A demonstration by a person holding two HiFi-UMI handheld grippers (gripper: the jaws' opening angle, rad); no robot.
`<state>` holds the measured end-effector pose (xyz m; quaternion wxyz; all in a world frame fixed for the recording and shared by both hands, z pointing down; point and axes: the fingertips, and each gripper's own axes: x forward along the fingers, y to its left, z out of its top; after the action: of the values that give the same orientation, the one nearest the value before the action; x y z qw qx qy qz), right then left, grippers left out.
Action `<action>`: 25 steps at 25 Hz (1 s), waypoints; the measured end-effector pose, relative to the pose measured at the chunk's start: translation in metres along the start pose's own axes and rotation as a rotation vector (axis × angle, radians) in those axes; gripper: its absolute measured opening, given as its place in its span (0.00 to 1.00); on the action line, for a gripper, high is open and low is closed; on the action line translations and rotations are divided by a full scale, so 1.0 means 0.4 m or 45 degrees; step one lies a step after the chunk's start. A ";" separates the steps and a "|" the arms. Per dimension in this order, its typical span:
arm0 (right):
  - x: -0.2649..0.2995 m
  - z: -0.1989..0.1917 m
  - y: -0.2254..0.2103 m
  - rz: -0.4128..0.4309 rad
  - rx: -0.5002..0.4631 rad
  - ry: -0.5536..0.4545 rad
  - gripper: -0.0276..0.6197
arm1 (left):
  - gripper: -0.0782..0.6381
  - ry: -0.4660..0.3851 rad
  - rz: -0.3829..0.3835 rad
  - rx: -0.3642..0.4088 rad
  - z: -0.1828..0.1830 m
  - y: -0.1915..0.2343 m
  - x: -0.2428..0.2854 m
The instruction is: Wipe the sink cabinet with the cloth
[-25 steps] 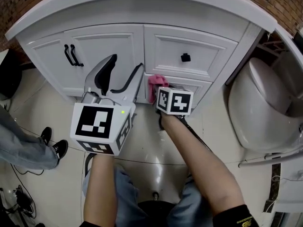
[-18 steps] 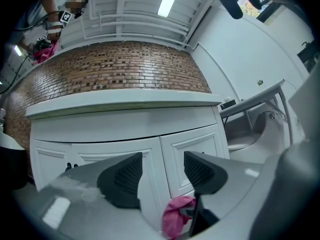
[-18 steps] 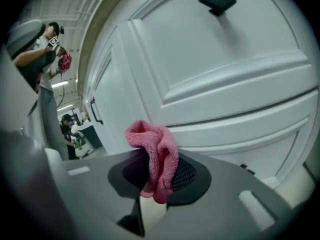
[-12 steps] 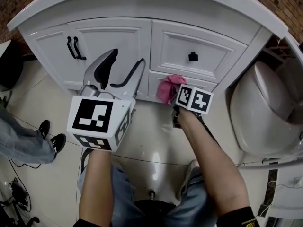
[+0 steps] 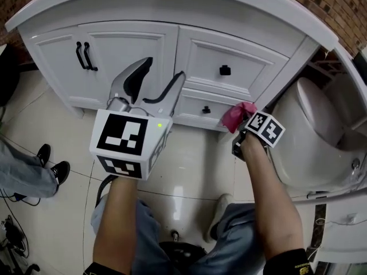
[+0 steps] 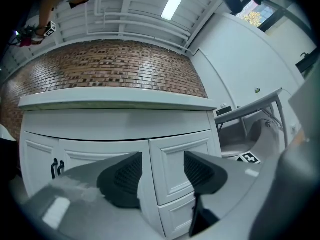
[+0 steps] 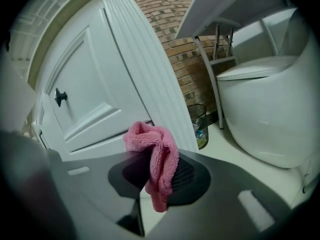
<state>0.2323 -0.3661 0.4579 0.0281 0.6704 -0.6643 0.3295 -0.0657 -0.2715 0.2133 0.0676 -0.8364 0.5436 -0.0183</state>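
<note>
The white sink cabinet (image 5: 143, 50) fills the top of the head view, with two doors at the left and two drawers at the right. My right gripper (image 5: 243, 118) is shut on a pink cloth (image 5: 238, 114), held at the lower drawer's right end, by the cabinet's right corner post (image 7: 145, 69). In the right gripper view the pink cloth (image 7: 155, 156) hangs bunched between the jaws. My left gripper (image 5: 152, 82) stands open in front of the doors, apart from them, nothing between its fingers (image 6: 125, 176).
A white toilet (image 5: 312, 130) stands right of the cabinet, with a small glass waste bin (image 7: 200, 124) between them against the brick wall. Another person's leg and black shoes (image 5: 43, 159) are at the left on the tiled floor. Black knobs and handles (image 5: 83, 55) stick out.
My right gripper has carried the pink cloth rightward along the lower drawer front, from its left end to the right corner. The left gripper stays open, barely shifted.
</note>
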 end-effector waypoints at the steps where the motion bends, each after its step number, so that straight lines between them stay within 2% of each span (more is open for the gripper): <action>1: 0.003 -0.011 0.014 -0.001 -0.008 0.005 0.16 | 0.47 0.004 0.000 0.000 -0.003 0.001 0.000; 3: 0.017 -0.044 0.073 0.052 0.020 0.028 0.17 | 0.47 0.002 0.006 -0.009 -0.002 0.006 0.000; 7: 0.050 -0.112 0.243 0.217 0.169 0.042 0.16 | 0.47 0.016 0.013 0.009 -0.009 0.015 -0.004; 10: 0.061 -0.145 0.311 0.207 0.145 0.025 0.16 | 0.47 0.030 0.025 0.022 -0.011 0.023 -0.007; 12: 0.063 -0.155 0.337 0.171 0.074 0.021 0.16 | 0.47 0.037 0.032 0.027 -0.014 0.036 -0.011; 14: 0.065 -0.174 0.396 0.213 -0.009 0.053 0.16 | 0.47 0.046 0.037 0.034 -0.020 0.052 -0.017; 19: 0.069 -0.276 0.631 0.577 -0.079 0.196 0.16 | 0.47 0.062 0.047 0.044 -0.028 0.071 -0.023; 21: 0.082 -0.308 0.662 0.651 -0.215 0.255 0.16 | 0.47 0.058 0.043 0.053 -0.023 0.065 -0.023; 23: 0.097 -0.296 0.628 0.595 -0.415 0.250 0.16 | 0.47 0.053 0.032 0.065 -0.017 0.056 -0.028; 25: 0.102 -0.257 0.571 0.513 -0.519 0.213 0.16 | 0.47 0.043 0.013 0.072 -0.010 0.045 -0.031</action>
<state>-0.0211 -0.3793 0.4663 0.1509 0.4760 -0.8319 0.2421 -0.0877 -0.2677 0.2155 0.0822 -0.8310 0.5481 -0.0475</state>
